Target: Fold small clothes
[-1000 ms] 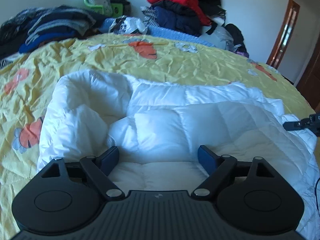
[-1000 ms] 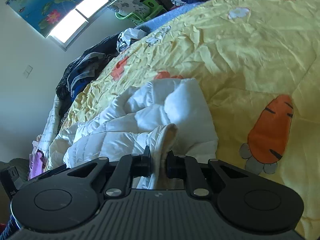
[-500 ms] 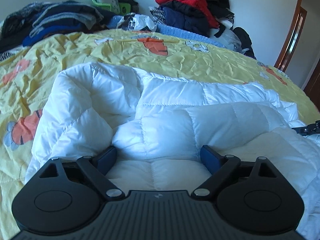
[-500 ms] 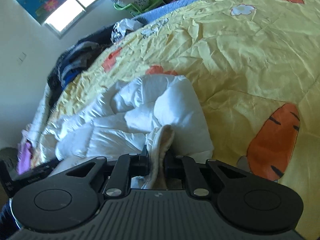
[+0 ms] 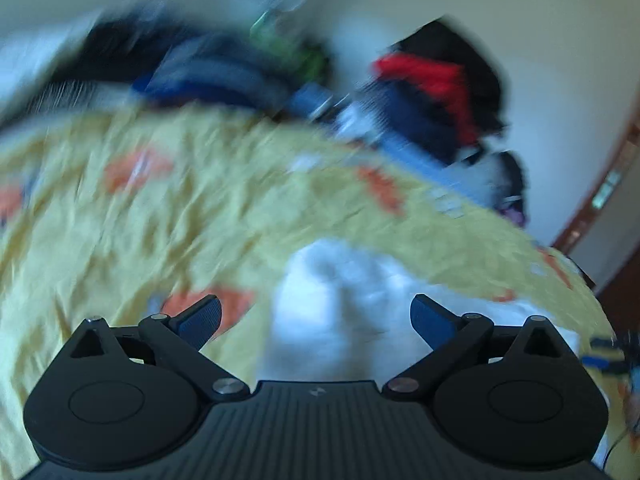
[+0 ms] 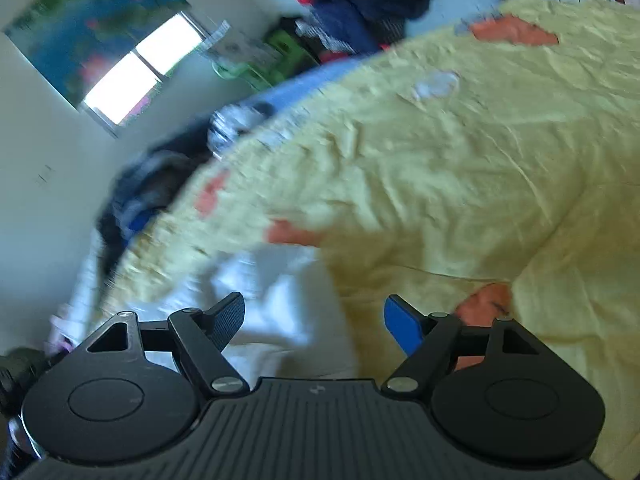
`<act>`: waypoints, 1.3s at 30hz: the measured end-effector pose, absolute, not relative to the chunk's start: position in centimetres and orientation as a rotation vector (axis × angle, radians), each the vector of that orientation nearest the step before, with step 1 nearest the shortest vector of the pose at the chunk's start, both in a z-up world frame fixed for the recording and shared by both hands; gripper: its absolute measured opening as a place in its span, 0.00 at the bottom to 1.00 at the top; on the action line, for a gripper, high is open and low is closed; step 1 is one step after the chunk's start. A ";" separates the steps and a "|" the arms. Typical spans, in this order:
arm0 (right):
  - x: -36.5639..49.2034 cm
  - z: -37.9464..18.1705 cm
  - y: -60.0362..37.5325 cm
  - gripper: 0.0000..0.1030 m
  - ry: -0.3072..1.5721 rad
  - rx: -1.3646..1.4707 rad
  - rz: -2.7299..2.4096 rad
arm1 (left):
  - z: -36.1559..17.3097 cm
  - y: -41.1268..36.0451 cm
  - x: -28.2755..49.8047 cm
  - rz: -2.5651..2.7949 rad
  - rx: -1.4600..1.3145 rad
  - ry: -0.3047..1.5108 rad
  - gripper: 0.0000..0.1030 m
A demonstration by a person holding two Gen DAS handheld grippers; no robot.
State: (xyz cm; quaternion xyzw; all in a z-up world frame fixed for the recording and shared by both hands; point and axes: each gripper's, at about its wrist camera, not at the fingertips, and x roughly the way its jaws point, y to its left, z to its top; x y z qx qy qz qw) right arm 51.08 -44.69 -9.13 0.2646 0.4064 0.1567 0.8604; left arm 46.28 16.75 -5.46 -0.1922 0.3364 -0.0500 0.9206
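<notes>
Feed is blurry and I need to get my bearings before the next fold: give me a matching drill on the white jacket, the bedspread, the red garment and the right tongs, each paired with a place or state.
Things:
1. white padded jacket
2. yellow bedspread
3. red garment
4. right tongs

Places or states:
A. on the clothes pile by the far wall
B. open, nothing pressed between the pads
C. lying loose on the bed, just ahead of both tongs
D. spread under everything, with orange prints

Pairs: 1-C, 2-D, 3-A, 4-B
</notes>
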 end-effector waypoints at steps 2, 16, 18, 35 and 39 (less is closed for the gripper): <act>52.0 -9.8 -43.9 0.77 0.858 0.542 0.343 | -7.2 17.2 48.3 -0.111 -0.414 0.769 0.98; 53.8 -11.3 -38.4 0.17 0.895 0.426 0.521 | -9.4 16.2 53.1 -0.129 -0.474 0.924 0.70; 54.0 -10.9 -38.1 0.13 0.882 0.424 0.527 | -9.6 15.3 54.1 -0.148 -0.439 0.985 0.15; 58.3 -11.9 -39.7 0.27 0.843 0.528 0.383 | -9.4 13.7 59.0 -0.084 -0.307 0.896 0.12; 55.3 -9.6 -42.5 0.43 0.745 0.636 0.322 | -6.6 15.2 55.4 -0.105 -0.346 0.811 0.18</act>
